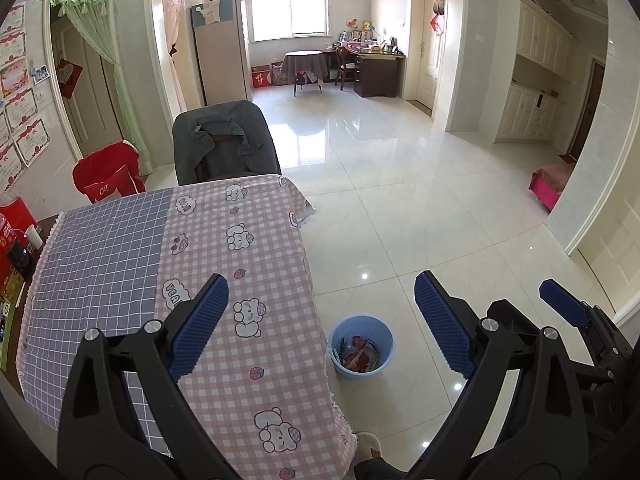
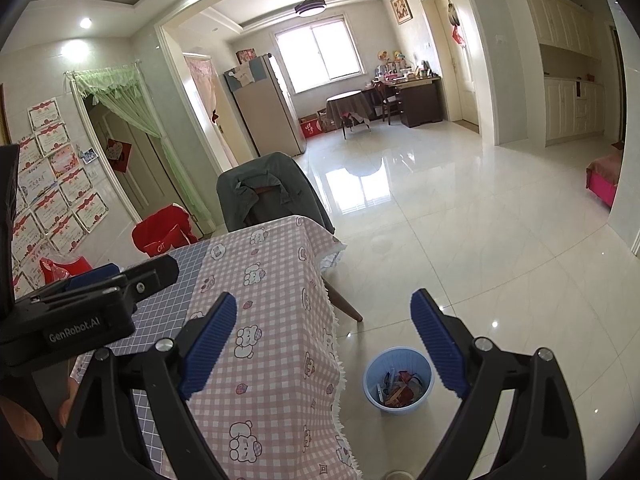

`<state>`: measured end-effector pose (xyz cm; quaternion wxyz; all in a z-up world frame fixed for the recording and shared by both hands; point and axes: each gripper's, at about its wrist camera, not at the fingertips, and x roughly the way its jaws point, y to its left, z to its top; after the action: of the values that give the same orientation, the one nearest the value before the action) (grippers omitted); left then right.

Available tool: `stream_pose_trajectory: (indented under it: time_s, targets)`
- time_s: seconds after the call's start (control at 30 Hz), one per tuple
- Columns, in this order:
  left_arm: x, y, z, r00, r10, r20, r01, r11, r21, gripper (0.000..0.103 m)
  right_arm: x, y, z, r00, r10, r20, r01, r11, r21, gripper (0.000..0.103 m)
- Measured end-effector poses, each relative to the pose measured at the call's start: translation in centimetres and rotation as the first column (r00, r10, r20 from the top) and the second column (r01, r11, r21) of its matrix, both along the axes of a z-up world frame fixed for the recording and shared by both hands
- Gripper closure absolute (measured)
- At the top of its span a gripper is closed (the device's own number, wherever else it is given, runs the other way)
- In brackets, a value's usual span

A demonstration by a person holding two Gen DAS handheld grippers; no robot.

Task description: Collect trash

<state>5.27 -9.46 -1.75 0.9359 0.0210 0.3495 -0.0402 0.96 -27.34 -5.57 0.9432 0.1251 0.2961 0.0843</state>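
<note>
Both tools, left (image 1: 320, 320) and right (image 2: 324, 336), hover spread above bin (image 1: 362, 346).

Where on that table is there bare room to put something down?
Most of the tablecloth is bare, from the jacket-draped chair at the far end to both open grippers. Crowded only along its left edge, by the red boxes. Floor around the blue bin is open.
</note>
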Motion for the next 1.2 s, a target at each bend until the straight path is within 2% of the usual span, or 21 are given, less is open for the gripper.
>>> stream_pose_trajectory:
  time_s: [0.57,1.03,1.2]
  targets:
    - [0.6,1.0,-1.0,1.000,0.003,-0.020,-0.003,1.000,-0.009,0.010,1.0,1.2,-0.7,1.000,0.001,-0.004,-0.001,1.000,-0.009,0.015]
    - [1.9,3.9,-1.9,0.999,-0.001,-0.043,0.000,1.000,-0.027,0.010,2.0,2.9,-0.7,0.999,-0.004,-0.032,0.003,1.000,-0.020,0.015]
    - [2.5,5.6,-3.0,0.997,0.014,-0.082,-0.016,0.999,-0.034,0.010,2.5,4.4,-1.1,0.998,0.009,-0.055,-0.010,0.999,-0.031,0.015]
